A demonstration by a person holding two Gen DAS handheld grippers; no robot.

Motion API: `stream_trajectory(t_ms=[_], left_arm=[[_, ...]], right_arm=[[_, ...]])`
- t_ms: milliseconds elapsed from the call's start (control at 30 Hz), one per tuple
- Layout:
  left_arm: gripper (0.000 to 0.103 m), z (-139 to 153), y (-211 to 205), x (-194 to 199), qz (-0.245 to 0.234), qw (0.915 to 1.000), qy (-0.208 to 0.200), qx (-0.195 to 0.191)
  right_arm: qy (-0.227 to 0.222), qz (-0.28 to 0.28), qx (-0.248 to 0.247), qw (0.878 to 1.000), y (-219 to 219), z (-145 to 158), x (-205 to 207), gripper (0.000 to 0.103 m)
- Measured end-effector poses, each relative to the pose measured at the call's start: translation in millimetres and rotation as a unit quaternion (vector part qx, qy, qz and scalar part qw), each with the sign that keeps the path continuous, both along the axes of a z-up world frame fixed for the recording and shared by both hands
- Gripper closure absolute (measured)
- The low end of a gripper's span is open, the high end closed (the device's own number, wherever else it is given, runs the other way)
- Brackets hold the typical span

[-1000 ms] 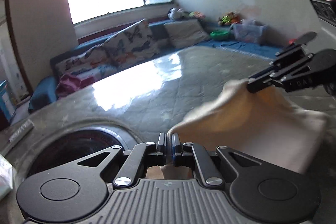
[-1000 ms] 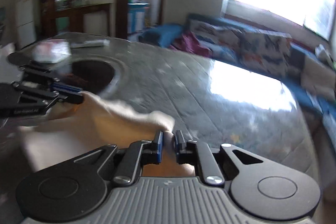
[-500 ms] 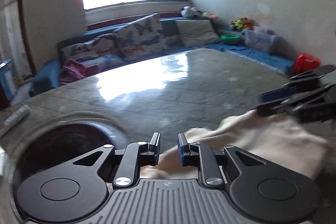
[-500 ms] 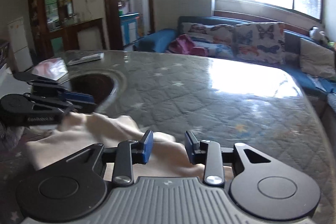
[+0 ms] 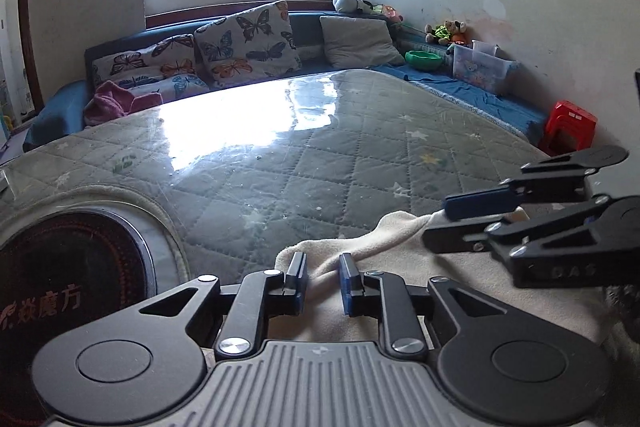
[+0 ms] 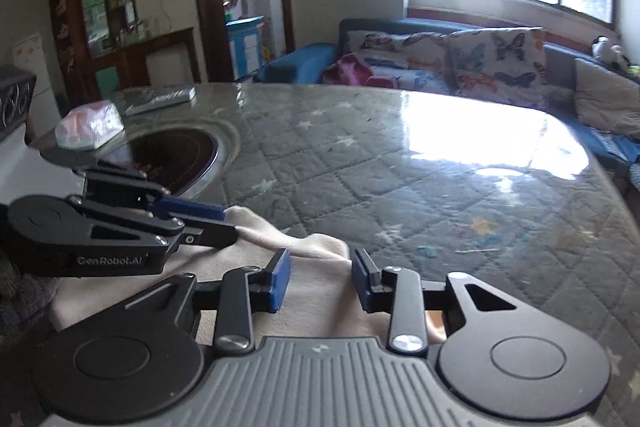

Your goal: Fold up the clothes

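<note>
A cream fleece garment (image 5: pixel 400 255) lies folded on the near edge of the quilted table (image 5: pixel 320 155); it also shows in the right wrist view (image 6: pixel 312 291). My left gripper (image 5: pixel 322 277) is open, jaws apart over the cloth's far left corner, holding nothing. My right gripper (image 6: pixel 320 277) is open over the far right corner. Each gripper shows in the other's view: the right gripper (image 5: pixel 464 223) at the right, the left gripper (image 6: pixel 224 223) at the left, both with tips at the cloth's far edge.
A round dark cooktop (image 5: pixel 60 275) is set into the table at the left. A plastic-wrapped packet (image 6: pixel 90 125) and a remote (image 6: pixel 160 99) lie beyond it. A sofa with butterfly cushions (image 5: pixel 244 45) and a red stool (image 5: pixel 568 127) stand behind the table.
Both grippers were shut on the raised cloth one second ago. They lowered it onto the table, opened, and now the cloth lies released beneath them.
</note>
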State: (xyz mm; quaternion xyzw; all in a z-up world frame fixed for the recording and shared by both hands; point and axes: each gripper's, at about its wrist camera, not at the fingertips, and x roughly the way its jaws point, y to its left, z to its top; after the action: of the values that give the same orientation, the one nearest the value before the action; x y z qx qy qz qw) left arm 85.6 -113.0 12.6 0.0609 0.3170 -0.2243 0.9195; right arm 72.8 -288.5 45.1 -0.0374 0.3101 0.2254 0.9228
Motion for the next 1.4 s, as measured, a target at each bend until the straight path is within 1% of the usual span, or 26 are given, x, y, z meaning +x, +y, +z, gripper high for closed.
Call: stream_trajectory(t_ms=[67, 167, 233, 367, 400, 467, 500, 567, 600, 633, 667, 700, 733, 800, 867, 900, 933, 967, 1033, 1100, 1267, 1400], left_arm=[[0.082, 0, 0, -1, 0.001, 1.0000, -0.002, 0.000], [0.082, -1, -2, -2, 0.001, 1.0000, -0.005, 0.003], [0.082, -1, -3, -2, 0.001, 1.0000, -0.006, 0.004], [0.082, -2, -4, -2, 0.003, 1.0000, -0.007, 0.005], [0.082, -2, -4, -2, 0.003, 1.0000, -0.007, 0.005], [0.081, -2, -4, -2, 0.004, 1.0000, -0.007, 0.006], [0.080, -2, -4, -3, 0.004, 0.9999, -0.008, 0.007], [0.076, -1, -3, -4, 0.005, 0.9999, -0.012, 0.009], [0.070, 0, -3, -5, 0.006, 0.9999, -0.013, 0.008], [0.060, 1, -3, -7, 0.008, 0.9998, -0.015, 0.008], [0.055, 3, -2, -9, 0.011, 0.9998, -0.017, 0.007], [0.051, 5, 0, -13, 0.013, 0.9997, -0.018, 0.004], [0.051, 6, 1, -17, 0.012, 0.9997, -0.019, 0.000], [0.049, 9, 2, -26, 0.009, 0.9997, -0.021, -0.004], [0.045, 11, 2, -38, 0.006, 0.9996, -0.028, -0.002], [0.044, 12, 3, -45, 0.005, 0.9995, -0.032, -0.001], [0.042, 13, 4, -51, 0.004, 0.9994, -0.036, -0.002], [0.040, 14, 5, -58, 0.004, 0.9992, -0.039, -0.003], [0.037, 16, 8, -69, 0.009, 0.9989, -0.045, -0.005], [0.035, 17, 12, -81, 0.014, 0.9985, -0.052, -0.006], [0.033, 13, 21, -100, 0.031, 0.9980, -0.055, -0.012], [0.033, 6, 28, -105, 0.044, 0.9979, -0.045, -0.018]], right_arm=[[-0.005, -0.003, 0.003, 1.000, -5, 3, -9, 0.065], [-0.007, -0.001, 0.015, 1.000, -15, 8, -27, 0.064], [-0.006, -0.001, 0.011, 1.000, -18, 8, -35, 0.063], [0.001, -0.025, -0.002, 1.000, -27, 0, -34, 0.063], [0.009, -0.041, -0.008, 0.999, -33, -7, -30, 0.063], [0.017, -0.050, 0.012, 0.999, -41, -11, -27, 0.063], [0.017, -0.051, 0.015, 0.998, -43, -9, -28, 0.063], [0.000, -0.050, 0.005, 0.999, -43, -2, -32, 0.062], [-0.007, -0.050, 0.001, 0.999, -43, 1, -35, 0.057], [-0.012, -0.047, -0.001, 0.999, -42, 4, -38, 0.053], [-0.018, -0.044, -0.005, 0.999, -41, 6, -42, 0.044], [-0.027, -0.045, -0.017, 0.998, -39, 7, -47, 0.040], [-0.035, -0.046, -0.029, 0.998, -37, 7, -51, 0.037], [-0.042, -0.045, -0.048, 0.997, -33, 5, -59, 0.027], [-0.046, -0.047, -0.061, 0.996, -29, 2, -65, 0.024], [-0.048, -0.051, -0.065, 0.995, -28, 1, -68, 0.020], [-0.050, -0.055, -0.068, 0.995, -27, -1, -72, 0.015], [-0.055, -0.060, -0.069, 0.994, -27, -1, -75, 0.007], [-0.064, -0.071, -0.070, 0.993, -27, -1, -82, 0.005], [-0.074, -0.090, -0.066, 0.991, -34, 0, -88, 0.000], [-0.077, -0.119, -0.078, 0.987, -44, -7, -92, 0.000], [-0.077, -0.135, -0.093, 0.983, -50, -15, -93, 0.000]])
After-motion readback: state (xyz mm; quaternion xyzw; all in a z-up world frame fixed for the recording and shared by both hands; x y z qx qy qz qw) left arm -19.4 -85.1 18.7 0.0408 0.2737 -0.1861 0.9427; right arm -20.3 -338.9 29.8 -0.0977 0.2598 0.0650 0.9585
